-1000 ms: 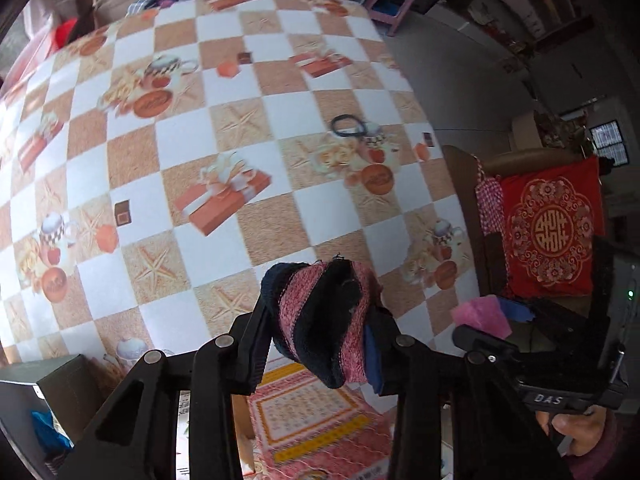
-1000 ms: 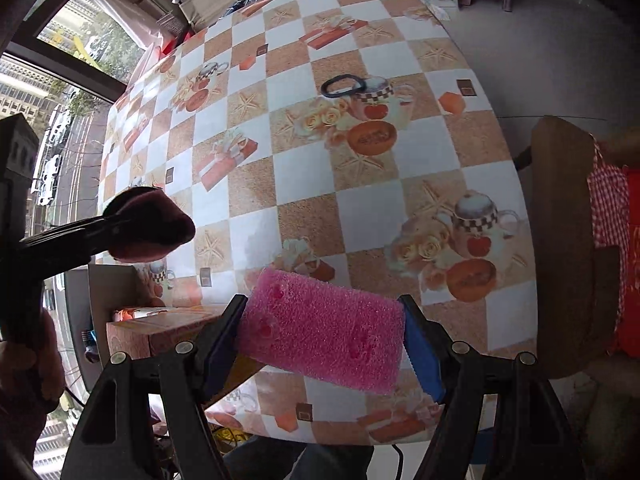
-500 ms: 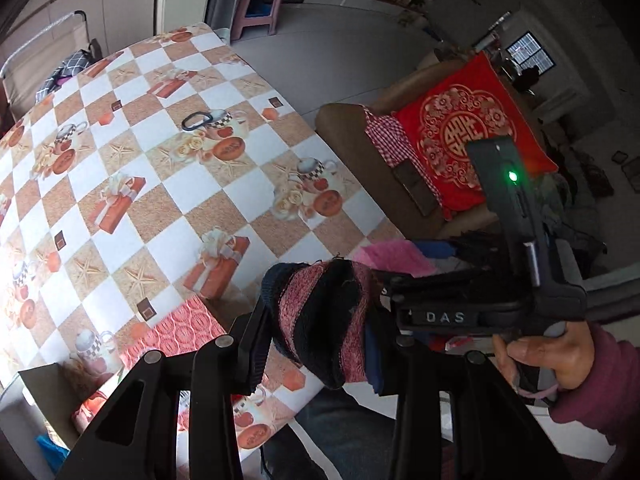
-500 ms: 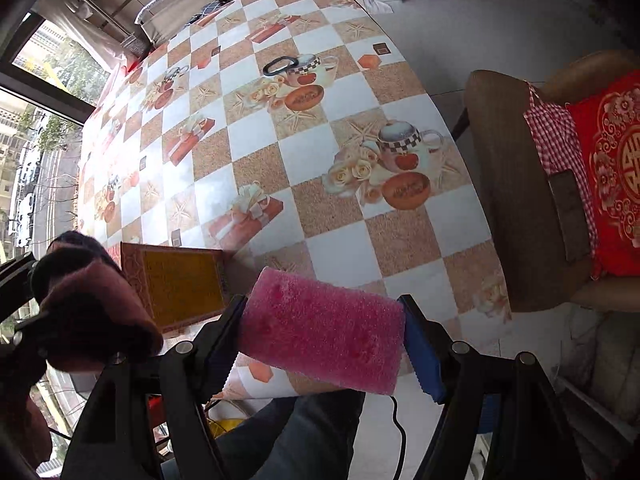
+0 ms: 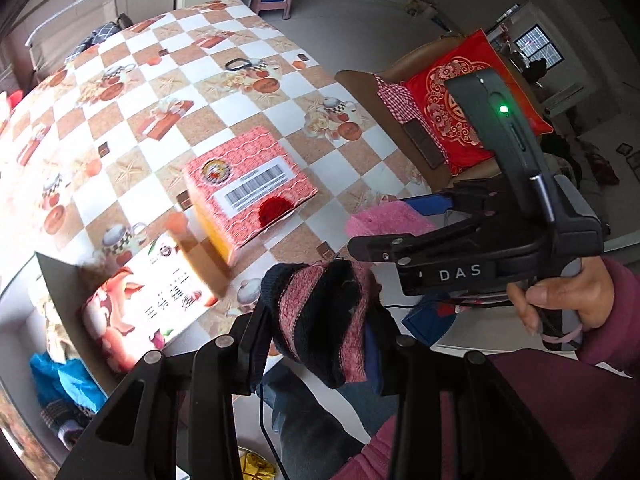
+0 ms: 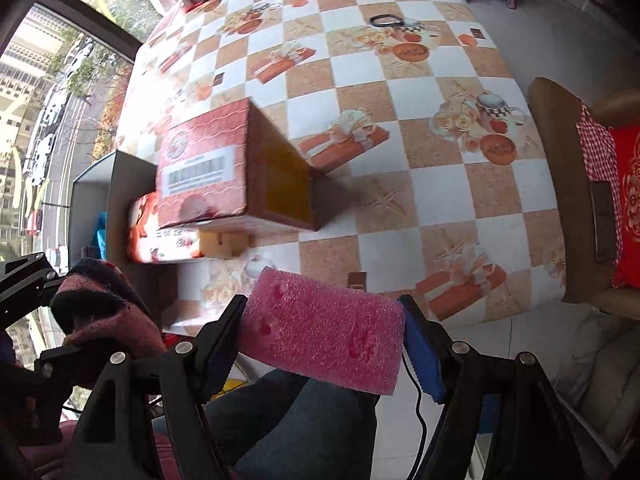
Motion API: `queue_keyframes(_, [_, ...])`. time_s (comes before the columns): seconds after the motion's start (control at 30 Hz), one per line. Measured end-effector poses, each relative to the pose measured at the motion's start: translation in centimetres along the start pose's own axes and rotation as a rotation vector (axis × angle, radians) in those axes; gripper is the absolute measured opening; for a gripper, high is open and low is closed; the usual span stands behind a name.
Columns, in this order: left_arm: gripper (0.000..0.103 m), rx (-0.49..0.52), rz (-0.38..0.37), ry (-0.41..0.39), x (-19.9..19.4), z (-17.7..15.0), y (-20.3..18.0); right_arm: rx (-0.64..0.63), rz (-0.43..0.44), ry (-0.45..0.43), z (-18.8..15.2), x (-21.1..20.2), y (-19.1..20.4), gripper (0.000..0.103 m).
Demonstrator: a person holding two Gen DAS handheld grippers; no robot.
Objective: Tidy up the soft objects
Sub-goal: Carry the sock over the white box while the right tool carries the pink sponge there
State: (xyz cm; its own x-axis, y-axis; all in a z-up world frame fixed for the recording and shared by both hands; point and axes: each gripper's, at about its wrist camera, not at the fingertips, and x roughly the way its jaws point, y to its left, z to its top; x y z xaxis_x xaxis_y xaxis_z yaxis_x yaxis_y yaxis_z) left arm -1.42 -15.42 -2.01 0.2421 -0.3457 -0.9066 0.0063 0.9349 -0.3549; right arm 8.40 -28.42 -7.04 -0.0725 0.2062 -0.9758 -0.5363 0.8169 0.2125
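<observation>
My left gripper (image 5: 324, 320) is shut on a rolled black-and-pink knitted sock (image 5: 320, 312), held in the air off the table's near edge. The sock also shows in the right wrist view (image 6: 104, 312). My right gripper (image 6: 324, 340) is shut on a pink sponge (image 6: 320, 340), also held off the near edge, to the right of the left gripper; the sponge shows in the left wrist view (image 5: 384, 220). A red cardboard box (image 5: 248, 184) with a barcode label stands on the checkered table (image 5: 160, 80), with an open flap (image 5: 152, 300) toward me.
A black ring (image 5: 238, 65) lies far back on the table. A brown chair (image 6: 560, 184) with a red cushion (image 5: 460, 112) stands at the right. A dark bin (image 6: 100, 184) with blue contents is at the table's left edge. My legs are below.
Both grippers pulled back and rose from the table with their loads still held. The red box with its flap has come into full view in front of them.
</observation>
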Motion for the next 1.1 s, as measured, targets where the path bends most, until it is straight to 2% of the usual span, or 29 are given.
queue_keyframes(0.23, [0.042, -0.174, 0.060, -0.071, -2.8, -4.2, 4.6, -0.179, 0.027, 0.045, -1.0, 0.8, 6.5, 0.075])
queue_keyframes(0.53, [0.042, -0.410, 0.141, -0.167, -5.7, -9.3, 9.6, -0.380, 0.027, 0.060, -0.3, 1.2, 13.4, 0.075])
queue_keyframes(0.87, [0.042, -0.654, 0.201, -0.234, -7.5, -15.4, 14.0, -0.564, 0.039, 0.061, 0.7, 1.8, 20.5, 0.075])
queue_keyframes(1.1, [0.042, -0.770, 0.259, -0.252, -8.3, -18.5, 16.4, -0.663, 0.079, 0.046, 1.2, 2.1, 26.2, 0.075])
